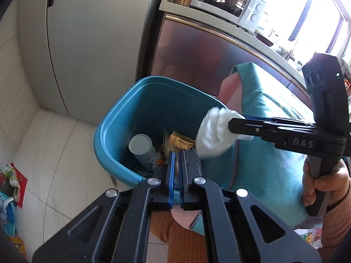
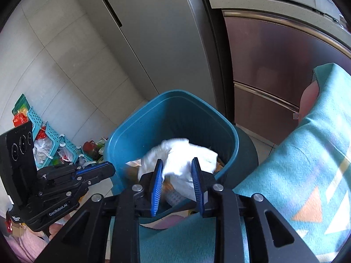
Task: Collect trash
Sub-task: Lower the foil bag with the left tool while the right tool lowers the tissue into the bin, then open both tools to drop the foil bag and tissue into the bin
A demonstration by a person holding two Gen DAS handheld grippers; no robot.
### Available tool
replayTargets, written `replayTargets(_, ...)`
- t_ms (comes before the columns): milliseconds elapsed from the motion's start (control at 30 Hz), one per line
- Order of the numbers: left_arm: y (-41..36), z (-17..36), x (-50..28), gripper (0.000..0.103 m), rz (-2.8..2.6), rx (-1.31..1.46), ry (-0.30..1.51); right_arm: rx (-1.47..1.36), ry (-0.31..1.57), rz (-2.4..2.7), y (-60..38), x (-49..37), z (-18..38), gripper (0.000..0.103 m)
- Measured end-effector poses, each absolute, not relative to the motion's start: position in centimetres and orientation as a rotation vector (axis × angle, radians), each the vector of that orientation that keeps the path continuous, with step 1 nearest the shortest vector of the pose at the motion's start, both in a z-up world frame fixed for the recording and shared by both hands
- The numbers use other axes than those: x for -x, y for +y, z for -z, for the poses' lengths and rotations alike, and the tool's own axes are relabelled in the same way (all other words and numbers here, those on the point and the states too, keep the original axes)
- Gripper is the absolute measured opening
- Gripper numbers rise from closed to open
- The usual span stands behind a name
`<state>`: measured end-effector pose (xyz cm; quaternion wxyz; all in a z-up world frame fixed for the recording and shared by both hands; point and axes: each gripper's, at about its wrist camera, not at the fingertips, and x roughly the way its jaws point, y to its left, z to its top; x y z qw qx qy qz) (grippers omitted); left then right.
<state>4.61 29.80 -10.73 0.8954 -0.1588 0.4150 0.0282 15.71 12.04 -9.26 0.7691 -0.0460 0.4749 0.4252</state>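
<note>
The pale tiled floor (image 2: 65, 83) fills the room's low ground, and a tall grey fridge (image 1: 92, 43) stands against it at eleven o'clock from my left gripper. At one o'clock runs a brown glossy cabinet (image 2: 274, 65) with a countertop (image 1: 219, 19) above it, bearing a white microwave (image 1: 230, 2). A teal blanket (image 2: 296, 164) drapes at three o'clock, just beside the bin.

The blue trash bin (image 1: 122, 118) sits dead ahead at twelve o'clock. Inside it lie a pale cylindrical can (image 1: 142, 149) toward nine o'clock and a golden wrapper (image 1: 182, 141) at centre.

My right gripper (image 2: 177, 184) hangs over the bin with its jaws well apart; the crumpled white tissue (image 2: 186, 160) sits between the blue pads (image 2: 156, 186), though I cannot tell whether either pad touches it. My left gripper (image 1: 175, 175) has its jaws nearly together, and nothing visible is held.

At nine o'clock, well apart, a teal basket (image 2: 50, 140) lies among loose wrappers.
</note>
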Motion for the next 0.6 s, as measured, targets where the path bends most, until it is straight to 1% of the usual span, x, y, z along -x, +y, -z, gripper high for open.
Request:
replayTargets(200, 30.1, 11.5, -4.7, 0.005, -0.061, 0.348, 0.867, 0.089, 1.030, -0.923, 12.0, -15.9, 9.5, 0.028)
replayTargets(267, 30.2, 11.5, -4.6, 0.008, -0.062, 0.352, 0.860, 0.082, 1.029, -0.923, 12.0, -15.8, 9.5, 0.029)
replayTargets(400, 30.1, 11.1, -4.3, 0.011, -0.054, 0.357, 0.842, 0.064, 1.027, -0.927, 11.2, -15.6, 9.4, 0.030)
replayTargets(600, 29.1, 9.9, -3.8, 0.019, -0.024, 0.346, 0.797, 0.024, 1.013, -0.937, 9.5, -14.9, 8.8, 0.031)
